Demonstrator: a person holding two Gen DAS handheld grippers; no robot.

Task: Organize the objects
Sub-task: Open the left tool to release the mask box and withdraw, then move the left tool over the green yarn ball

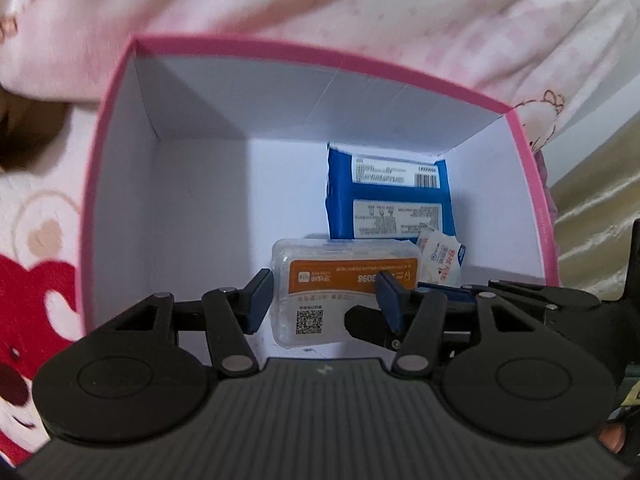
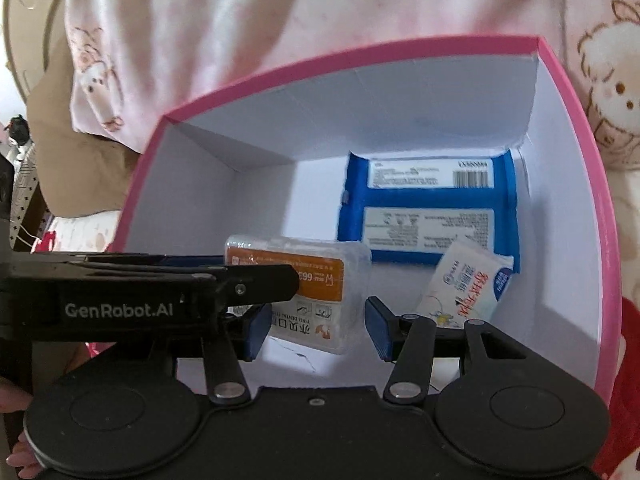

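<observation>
Both tongs straddle the clear floss case (image 1: 344,292) inside the pink box (image 1: 112,152): the left tongs (image 1: 324,300) and right tongs (image 2: 316,326) look clenched on it from crossing sides. Its long axis runs across the left tongs. Beyond it lie a blue wipes pack (image 1: 388,200) and, to the right, a small white sachet (image 2: 468,284).

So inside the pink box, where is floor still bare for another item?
The box floor is bare along the left wall. The right side is crowded: blue pack at the back, clear floss case and small white packet in front of it.
</observation>
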